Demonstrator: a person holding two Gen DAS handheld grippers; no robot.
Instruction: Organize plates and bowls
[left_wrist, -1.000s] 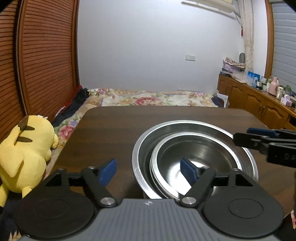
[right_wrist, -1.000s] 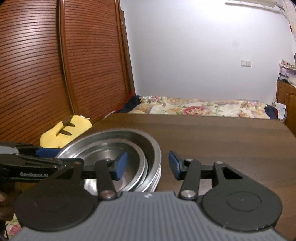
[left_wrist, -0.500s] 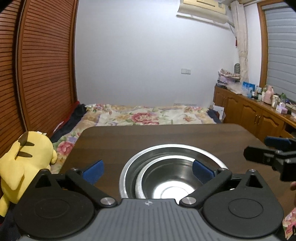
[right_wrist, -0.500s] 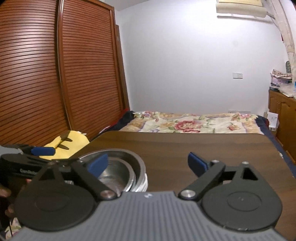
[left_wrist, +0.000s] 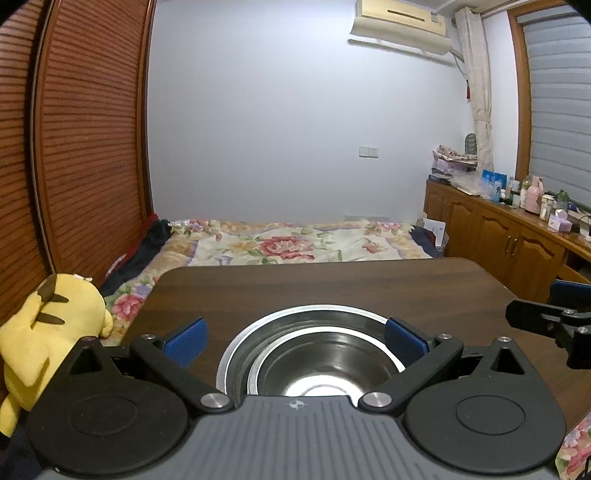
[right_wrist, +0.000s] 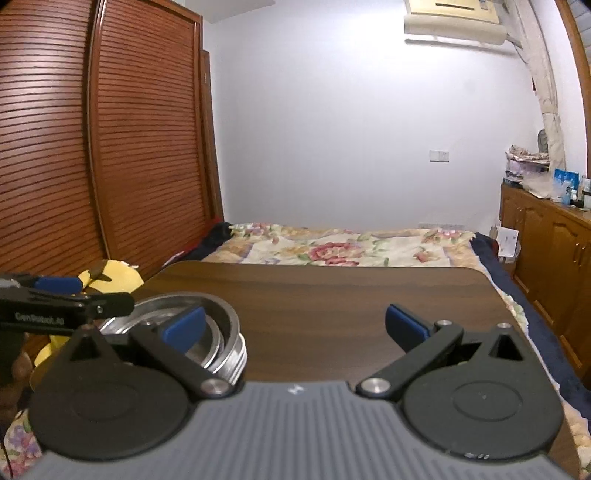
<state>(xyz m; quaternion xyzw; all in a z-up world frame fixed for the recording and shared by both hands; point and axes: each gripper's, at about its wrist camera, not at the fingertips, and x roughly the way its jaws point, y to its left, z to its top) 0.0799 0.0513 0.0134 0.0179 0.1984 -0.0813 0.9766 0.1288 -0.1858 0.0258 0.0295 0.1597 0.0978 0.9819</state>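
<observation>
Two steel bowls (left_wrist: 317, 354) sit nested, mouths up, at the bottom centre of the left view on the dark table (left_wrist: 332, 284); being round, they show no long axis. Stacking looks finished, and I see nothing else left to sort. Left gripper (left_wrist: 295, 339) gapes wide and empty; right gripper (right_wrist: 295, 326) has just spread open, bare too.

A home bedroom; floral bed (left_wrist: 295, 245), louvred wardrobe (right_wrist: 110, 147), wall air conditioner (left_wrist: 400, 24).
</observation>
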